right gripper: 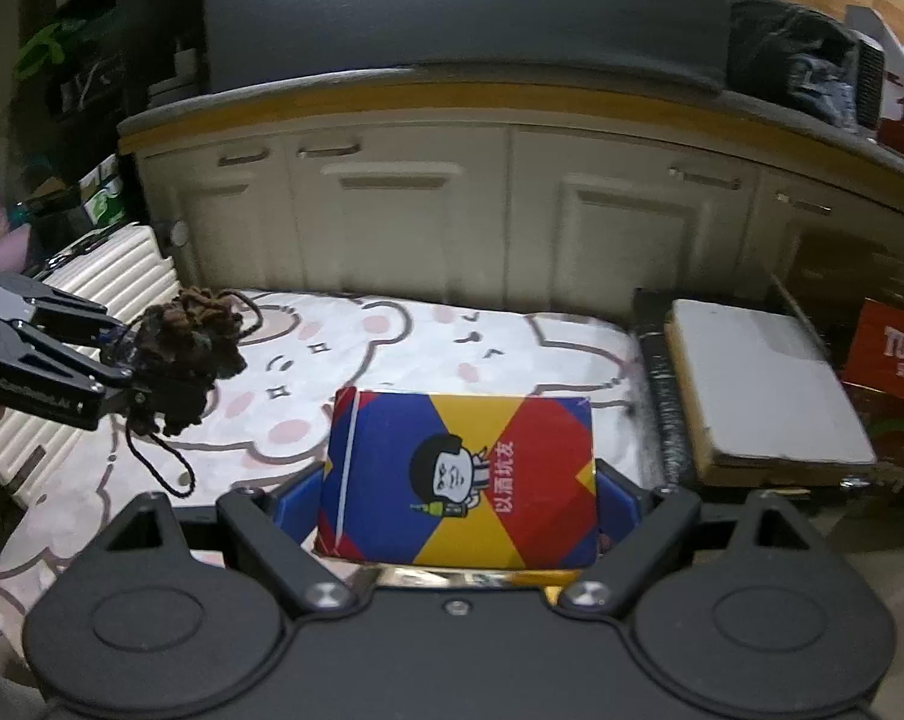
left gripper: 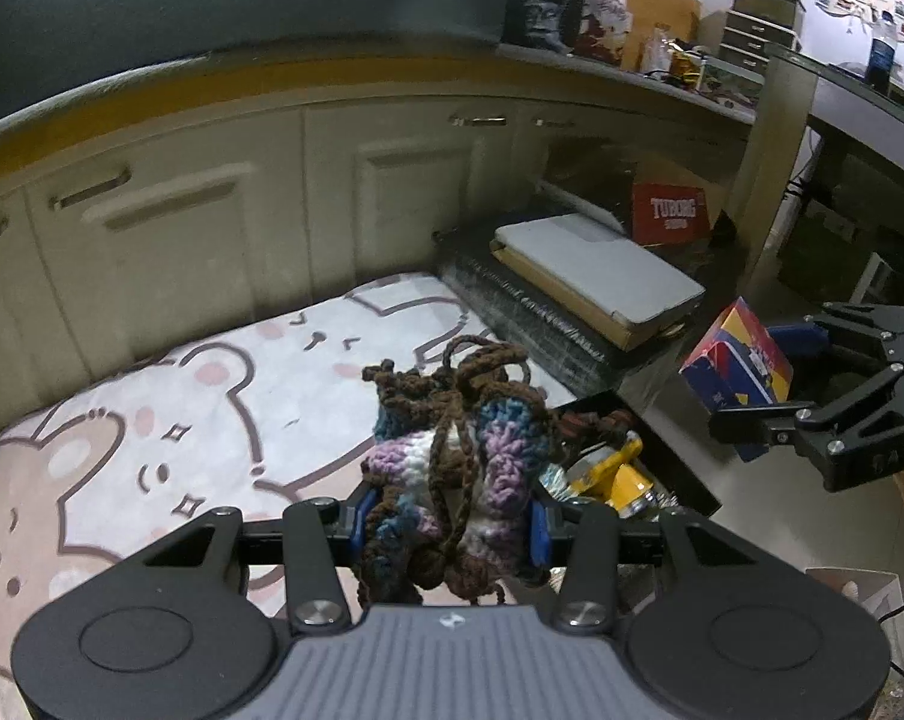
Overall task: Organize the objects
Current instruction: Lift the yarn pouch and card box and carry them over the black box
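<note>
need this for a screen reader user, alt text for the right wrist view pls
The right gripper grips a blue, red and yellow cartoon box above a bear-print rug. At left, the left gripper holds a brown crocheted pouch; cream cabinets stand behind.

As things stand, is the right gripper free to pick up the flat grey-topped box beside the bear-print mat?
Probably not yet. The right gripper is already closed on a blue, red and yellow carton, so its jaws are occupied. The flat grey-topped box itself lies uncovered.
</note>
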Motion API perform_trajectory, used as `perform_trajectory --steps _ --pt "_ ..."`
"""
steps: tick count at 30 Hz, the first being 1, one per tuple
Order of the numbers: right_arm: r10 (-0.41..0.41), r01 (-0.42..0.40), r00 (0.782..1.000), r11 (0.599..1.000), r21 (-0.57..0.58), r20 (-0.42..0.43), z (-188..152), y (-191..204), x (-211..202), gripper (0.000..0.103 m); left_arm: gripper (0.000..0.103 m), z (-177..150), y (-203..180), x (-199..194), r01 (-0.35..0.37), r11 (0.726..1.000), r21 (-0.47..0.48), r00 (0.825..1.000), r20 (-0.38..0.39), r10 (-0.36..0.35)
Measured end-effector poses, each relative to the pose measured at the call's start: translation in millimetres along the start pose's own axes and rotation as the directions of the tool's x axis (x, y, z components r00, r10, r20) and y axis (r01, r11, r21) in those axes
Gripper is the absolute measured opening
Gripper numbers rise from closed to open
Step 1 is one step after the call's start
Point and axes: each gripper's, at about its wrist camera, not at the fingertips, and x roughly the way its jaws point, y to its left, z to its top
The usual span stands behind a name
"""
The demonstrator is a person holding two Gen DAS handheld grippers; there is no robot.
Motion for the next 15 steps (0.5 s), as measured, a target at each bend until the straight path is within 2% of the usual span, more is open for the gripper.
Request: perform_trajectory --steps 9,15 --pt "-0.025 0.025 0.999 1.0 0.002 -0.034 -13.4 -29.3 10.7 0.09 0.047 25.8 -23.7 30.6 0.055 0.997 0.053 0.998 0.015 -0.056" --pt "-0.061 0.063 0.997 0.997 0.037 -0.052 -21.7 -50.9 14.7 0.09 0.047 29.5 -57.1 60.3 0.163 0.977 0.134 0.987 -0.029 -0.161"
